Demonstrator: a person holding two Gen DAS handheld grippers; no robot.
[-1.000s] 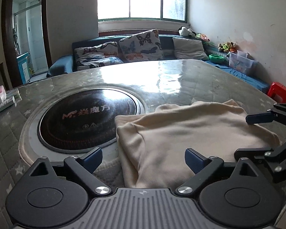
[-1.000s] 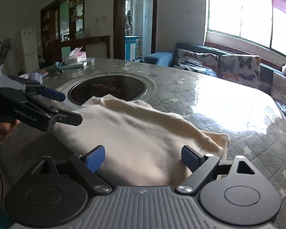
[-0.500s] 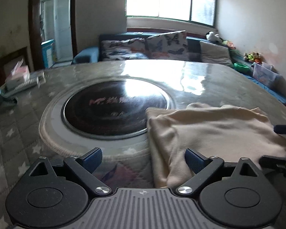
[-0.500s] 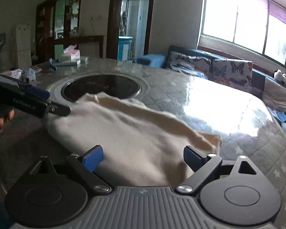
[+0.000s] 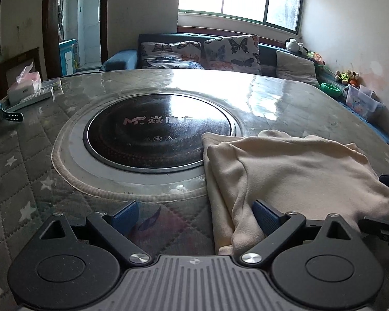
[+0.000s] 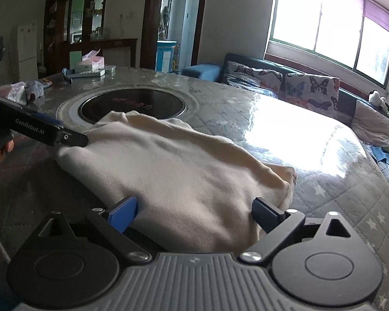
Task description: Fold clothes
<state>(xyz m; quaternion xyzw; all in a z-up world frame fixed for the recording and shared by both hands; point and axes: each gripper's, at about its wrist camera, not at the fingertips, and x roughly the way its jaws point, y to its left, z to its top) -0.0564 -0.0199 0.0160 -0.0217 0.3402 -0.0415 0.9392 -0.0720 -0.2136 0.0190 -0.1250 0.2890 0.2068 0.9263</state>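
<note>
In my left wrist view, my left gripper (image 5: 194, 213) has its fingers wide apart and holds nothing. The cloth (image 5: 293, 171) lies on the table (image 5: 26, 168), ahead and to the right of this tool; its left folded edge runs away from me, from just beside my right blue pad up to the rim of the round cooktop (image 5: 158, 132). So only the near left corner of the cloth is between my fingers, and the left pad stands over bare table. At the right border I see a part of my right gripper (image 5: 386, 202), close to the near right corner. In my right wrist view, my right gripper (image 6: 194, 213) is also spread apart and empty, and the cloth (image 6: 184, 171) lies straight ahead, its near edge between the two pads. Its long axis goes from lower right to upper left, toward the cooktop (image 6: 132, 105). My left gripper (image 6: 72, 138) comes in from the left, with its tip at the left corner of the cloth. I judge both tools are about equally near, each at one near corner, so the coming fold should start from this near edge.
</note>
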